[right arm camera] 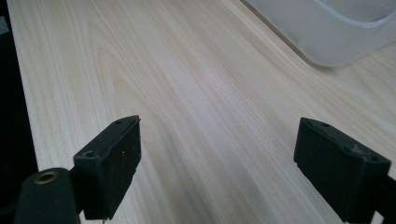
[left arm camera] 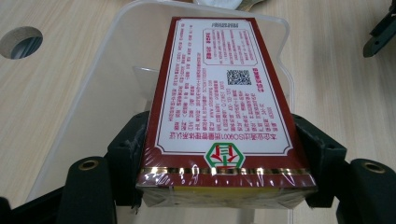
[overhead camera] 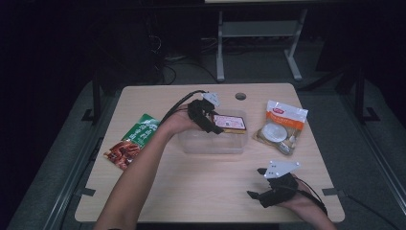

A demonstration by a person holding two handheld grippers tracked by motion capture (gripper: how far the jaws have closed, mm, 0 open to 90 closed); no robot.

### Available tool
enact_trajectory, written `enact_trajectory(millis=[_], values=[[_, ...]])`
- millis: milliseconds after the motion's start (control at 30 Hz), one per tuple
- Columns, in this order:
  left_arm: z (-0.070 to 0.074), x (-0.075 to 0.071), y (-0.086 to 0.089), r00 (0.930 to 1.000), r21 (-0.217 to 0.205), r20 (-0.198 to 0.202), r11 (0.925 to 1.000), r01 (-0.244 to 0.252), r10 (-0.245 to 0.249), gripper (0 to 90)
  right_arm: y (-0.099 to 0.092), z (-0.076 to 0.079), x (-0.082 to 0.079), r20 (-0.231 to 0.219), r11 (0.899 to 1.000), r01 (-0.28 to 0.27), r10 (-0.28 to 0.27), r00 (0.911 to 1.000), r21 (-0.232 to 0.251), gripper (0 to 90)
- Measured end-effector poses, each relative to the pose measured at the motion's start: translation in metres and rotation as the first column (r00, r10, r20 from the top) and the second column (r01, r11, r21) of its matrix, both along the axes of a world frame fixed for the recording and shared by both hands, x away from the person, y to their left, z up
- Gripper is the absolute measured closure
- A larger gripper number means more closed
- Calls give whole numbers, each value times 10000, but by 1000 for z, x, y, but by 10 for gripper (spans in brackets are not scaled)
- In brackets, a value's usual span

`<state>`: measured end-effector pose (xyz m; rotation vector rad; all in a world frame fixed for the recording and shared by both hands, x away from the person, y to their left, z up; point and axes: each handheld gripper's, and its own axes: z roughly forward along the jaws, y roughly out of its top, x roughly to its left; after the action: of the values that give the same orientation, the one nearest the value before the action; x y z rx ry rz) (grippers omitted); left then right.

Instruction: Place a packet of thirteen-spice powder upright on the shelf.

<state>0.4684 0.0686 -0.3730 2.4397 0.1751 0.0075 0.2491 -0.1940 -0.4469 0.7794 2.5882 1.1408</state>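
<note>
**Box held over the tub**

Dark floor and desk legs frame a pale wooden table (overhead camera: 158,187), with a clear plastic tub (overhead camera: 210,143) near its middle. Left of the tub lies a green and red packet (overhead camera: 134,141); right of it, a white and orange pouch (overhead camera: 281,127).

At the tub's far rim, the left gripper (overhead camera: 207,117) clamps a red box (left arm camera: 219,109), one jaw on each long side near the wrapped end closest to its camera. From there the box's long axis runs straight away from the jaws, along the tub's length, with the printed face up. Seen from above, the box (overhead camera: 230,123) sits over the tub's back right part; whether it touches the floor of the tub I cannot tell.

Down at the table's near right edge, the right gripper (overhead camera: 268,187) rests well apart from the tub, its jaws wide with nothing but bare wood between them (right arm camera: 215,140).

Since the left hand is the one at the tub, the next move is probably its own: lower the box flat inside and let go. The risk is the far end catching the rim.
</note>
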Motion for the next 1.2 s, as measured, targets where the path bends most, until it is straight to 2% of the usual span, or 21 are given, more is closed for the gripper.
enact_trajectory(millis=[500, 867, 1200], values=[[6, 3, -8, 10000, -342, 90, 9994, 22, -19, 309, 1, 0, 0, -52, 10000, -28, 28, 10000, 0, 145], [9, 7, -13, 10000, -1086, -7, 9941, -53, 53, 305, 1, -1, 0, -87, 10000, -78, 79, 9999, 21, 145], [13, 12, -24, 10000, -1502, -51, 9886, 22, -30, 308, 1, -1, 0, -116, 9999, -106, 106, 9999, 30, 145]])
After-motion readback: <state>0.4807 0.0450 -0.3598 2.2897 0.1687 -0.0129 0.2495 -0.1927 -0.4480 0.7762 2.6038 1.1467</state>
